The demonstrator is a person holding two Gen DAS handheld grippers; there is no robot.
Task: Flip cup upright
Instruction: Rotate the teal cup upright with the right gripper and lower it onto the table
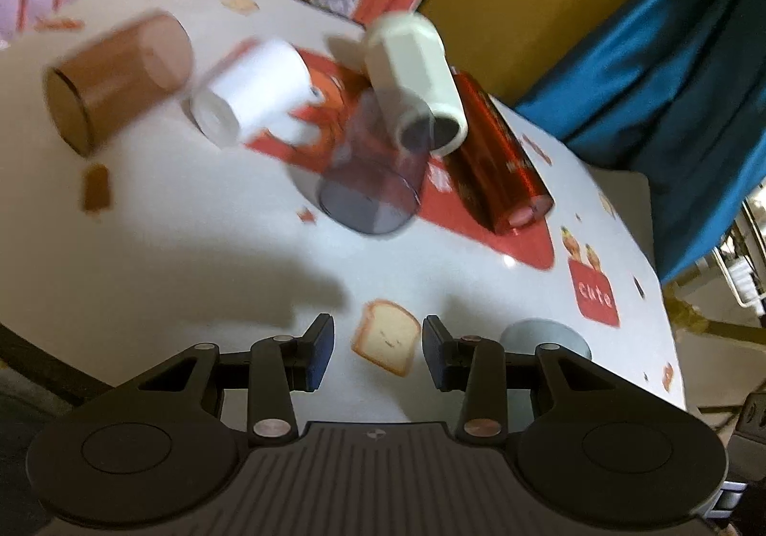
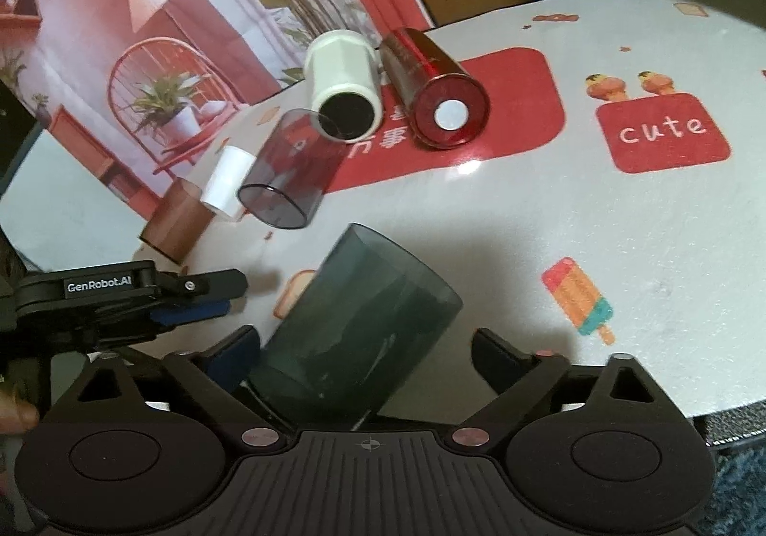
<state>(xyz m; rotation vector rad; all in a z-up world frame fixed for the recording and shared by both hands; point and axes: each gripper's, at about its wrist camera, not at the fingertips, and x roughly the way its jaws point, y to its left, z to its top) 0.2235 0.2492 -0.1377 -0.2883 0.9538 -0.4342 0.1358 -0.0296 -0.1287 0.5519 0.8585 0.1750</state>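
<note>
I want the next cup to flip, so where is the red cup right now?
The red cup lies on its side on the red patch of the tablecloth, far side of the table in the right wrist view, touching the cream cup on its left.

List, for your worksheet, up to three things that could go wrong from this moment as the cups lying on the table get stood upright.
1. The dark grey cup sits tilted between the right gripper fingers, whose jaws look wide apart; it may slip or roll away.
2. The cream cup, clear smoky cup and red cup lie crowded together; reaching one could knock another rolling.
3. The left gripper is open near the table edge, so a nudged cup might fall.
</note>
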